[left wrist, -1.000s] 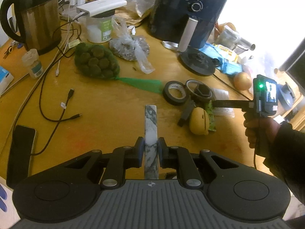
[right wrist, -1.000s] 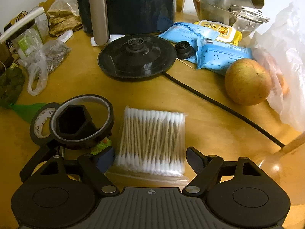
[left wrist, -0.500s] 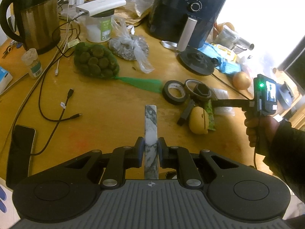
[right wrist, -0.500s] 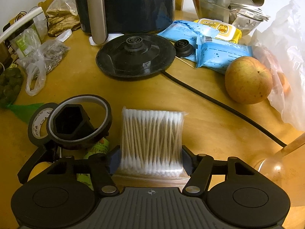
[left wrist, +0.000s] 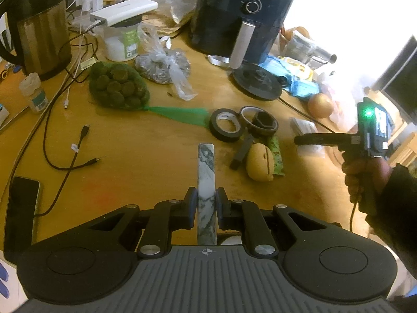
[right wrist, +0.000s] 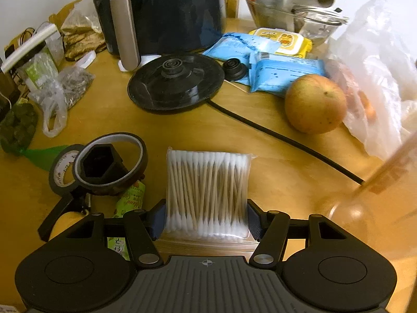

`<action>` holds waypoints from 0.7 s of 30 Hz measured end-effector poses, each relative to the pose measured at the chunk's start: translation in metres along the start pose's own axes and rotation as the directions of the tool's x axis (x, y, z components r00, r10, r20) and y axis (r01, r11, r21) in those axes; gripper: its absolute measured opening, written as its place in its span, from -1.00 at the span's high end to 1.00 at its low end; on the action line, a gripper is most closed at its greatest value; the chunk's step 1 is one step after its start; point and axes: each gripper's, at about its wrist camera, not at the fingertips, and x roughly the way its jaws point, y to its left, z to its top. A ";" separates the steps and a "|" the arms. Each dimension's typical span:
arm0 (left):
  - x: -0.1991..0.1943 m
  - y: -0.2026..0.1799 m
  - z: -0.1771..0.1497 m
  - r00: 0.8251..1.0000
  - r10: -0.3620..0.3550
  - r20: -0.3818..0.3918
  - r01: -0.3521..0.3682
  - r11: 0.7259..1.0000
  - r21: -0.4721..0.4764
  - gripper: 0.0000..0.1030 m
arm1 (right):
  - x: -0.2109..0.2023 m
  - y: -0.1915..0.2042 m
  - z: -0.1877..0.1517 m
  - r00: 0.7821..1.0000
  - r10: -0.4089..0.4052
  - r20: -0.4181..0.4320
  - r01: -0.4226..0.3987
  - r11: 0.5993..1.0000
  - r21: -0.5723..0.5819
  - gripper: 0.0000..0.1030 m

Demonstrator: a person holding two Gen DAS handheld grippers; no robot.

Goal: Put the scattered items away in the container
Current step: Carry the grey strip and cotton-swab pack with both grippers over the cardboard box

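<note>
My left gripper (left wrist: 206, 203) is shut on a white marble-patterned bar (left wrist: 206, 172) that sticks out forward above the wooden table. My right gripper (right wrist: 207, 219) is shut on a clear pack of cotton swabs (right wrist: 207, 187) and holds it just off the table; it also shows in the left wrist view (left wrist: 299, 139), far right. Two tape rolls (right wrist: 104, 167) with a black hexagonal piece inside one lie left of the swabs, beside a green packet (right wrist: 131, 195) and a yellow rounded object (left wrist: 259, 161). The container is not in view.
A black air fryer (left wrist: 242, 18), a kettle base (right wrist: 177, 80) with its cord, wipes packs (right wrist: 284, 75), an apple (right wrist: 315, 104) and plastic bags crowd the back and right. A kettle (left wrist: 36, 26), cables, a phone (left wrist: 22, 208) and a green net bag (left wrist: 117, 86) lie left.
My right gripper has closed on the cotton swab pack and lifted it slightly. My left gripper still holds the marble bar, nearly still.
</note>
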 end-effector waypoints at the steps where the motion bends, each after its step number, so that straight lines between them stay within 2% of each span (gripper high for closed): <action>1: 0.000 -0.002 0.000 1.000 -0.002 0.001 0.002 1.000 0.003 0.69 | -0.004 -0.001 -0.001 1.000 0.003 0.002 -0.003 1.000 0.002 -0.24; 21: -0.002 -0.033 -0.009 0.998 -0.055 0.010 0.055 0.997 0.052 0.69 | -0.103 -0.006 -0.043 0.997 0.057 0.053 -0.060 0.997 0.042 -0.24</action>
